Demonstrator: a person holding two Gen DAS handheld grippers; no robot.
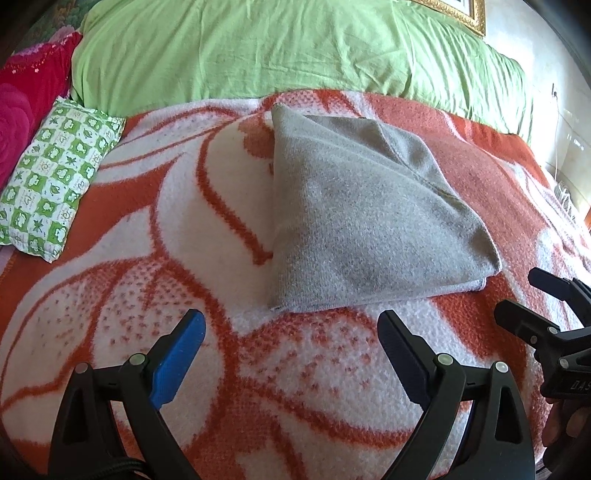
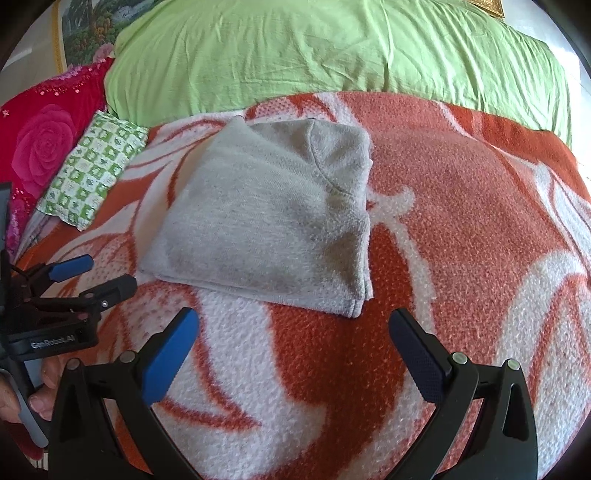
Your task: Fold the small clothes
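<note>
A small grey knit garment (image 1: 369, 218) lies folded into a compact stack on the orange and white blanket (image 1: 207, 369); it also shows in the right wrist view (image 2: 266, 218). My left gripper (image 1: 291, 326) is open and empty, just short of the garment's near edge. My right gripper (image 2: 293, 326) is open and empty, also just short of the near edge, toward its right corner. Each gripper shows in the other's view: the right one at the right edge (image 1: 517, 295), the left one at the left edge (image 2: 103, 275), both with jaws apart.
A green bedsheet (image 1: 280, 48) covers the bed beyond the blanket. A small green and white patterned pillow (image 1: 55, 181) lies at the left, with a red flowered pillow (image 2: 40, 144) behind it. A gilt picture frame (image 1: 461, 11) is at the far right.
</note>
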